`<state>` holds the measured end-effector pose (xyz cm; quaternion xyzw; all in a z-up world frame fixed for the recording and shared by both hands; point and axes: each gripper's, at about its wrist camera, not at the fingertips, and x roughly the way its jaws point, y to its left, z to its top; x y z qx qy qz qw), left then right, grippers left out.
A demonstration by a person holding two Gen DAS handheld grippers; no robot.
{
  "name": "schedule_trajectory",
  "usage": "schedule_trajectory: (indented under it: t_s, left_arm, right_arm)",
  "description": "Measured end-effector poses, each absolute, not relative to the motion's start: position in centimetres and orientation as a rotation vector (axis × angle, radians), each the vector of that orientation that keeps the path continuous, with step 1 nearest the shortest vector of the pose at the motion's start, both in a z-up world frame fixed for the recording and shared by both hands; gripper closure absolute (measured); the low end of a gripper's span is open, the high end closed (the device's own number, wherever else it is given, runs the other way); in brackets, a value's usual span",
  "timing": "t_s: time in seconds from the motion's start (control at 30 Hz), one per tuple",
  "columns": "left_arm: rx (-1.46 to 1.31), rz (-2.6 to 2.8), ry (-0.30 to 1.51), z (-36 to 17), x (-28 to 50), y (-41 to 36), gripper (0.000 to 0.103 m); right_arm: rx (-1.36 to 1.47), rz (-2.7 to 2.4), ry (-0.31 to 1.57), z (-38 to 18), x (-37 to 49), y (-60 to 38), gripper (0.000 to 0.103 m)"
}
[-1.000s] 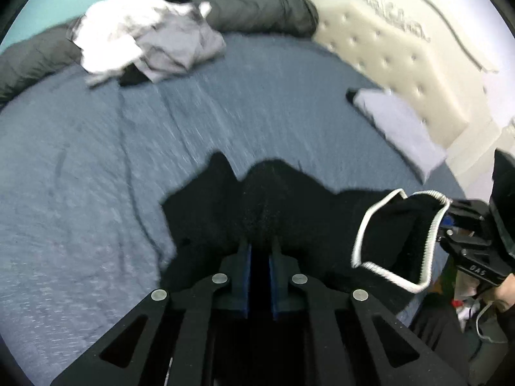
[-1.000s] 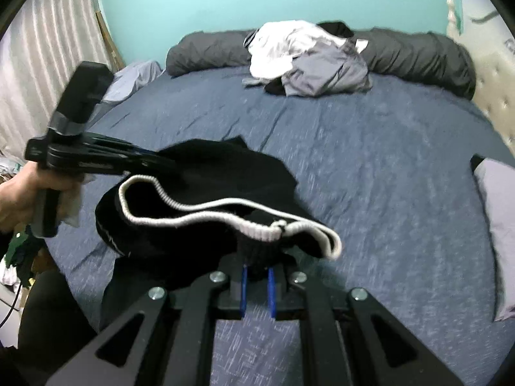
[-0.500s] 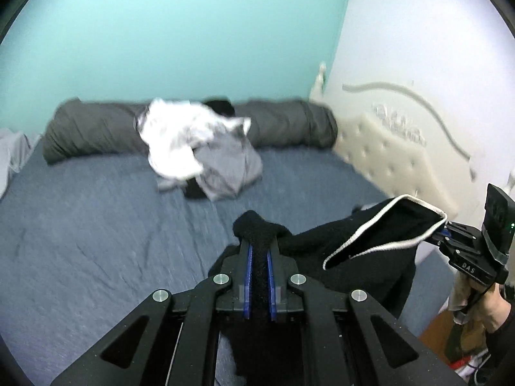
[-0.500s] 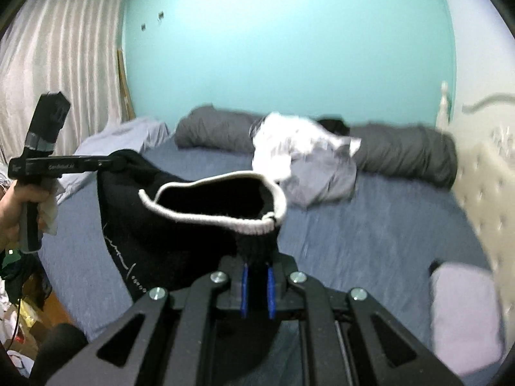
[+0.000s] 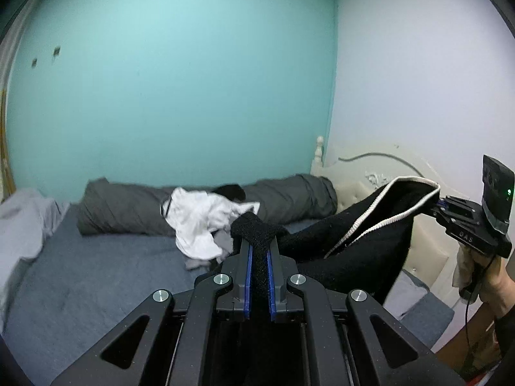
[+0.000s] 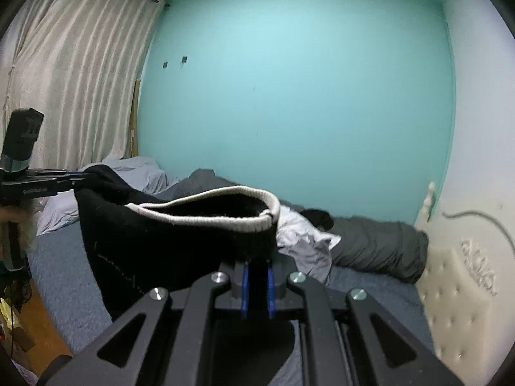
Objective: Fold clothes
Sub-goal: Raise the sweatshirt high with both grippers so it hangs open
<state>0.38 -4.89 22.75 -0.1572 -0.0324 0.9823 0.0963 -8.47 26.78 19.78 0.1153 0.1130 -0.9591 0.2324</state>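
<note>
The left tool (image 5: 258, 251) pinches one end of a black knitted garment (image 5: 354, 251), its blue pads closed on the fabric; the right tool (image 6: 257, 265) is clamped on the white-trimmed edge. The garment hangs stretched between them, in the air above the blue bed (image 5: 96, 273), where a heap of white and grey clothes (image 5: 199, 222) lies against a dark grey bolster (image 5: 122, 206)

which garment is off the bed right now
The black garment with white trim, held up between left gripper and right gripper; the white and grey clothes lie on the bed.

Dim, even indoor light; strong fisheye bending, dark corners, perhaps slight blur.
</note>
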Motion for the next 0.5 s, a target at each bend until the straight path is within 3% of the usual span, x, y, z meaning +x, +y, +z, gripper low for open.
schedule_trajectory:
  t_s: [0.23,0.5]
  left_arm:
    - [-0.385,2.954,-0.082,25.6,4.0,-4.5,0.095]
    - [-0.406,2.972,-0.098,25.8,6.4,-3.8,0.095]
  right_arm:
    - [0.235,-2.645,0.31,23.5,-6.5,26.9,0.095]
    - [0.263,-2.65,0.319,23.4,-7.2,26.7,0.095]
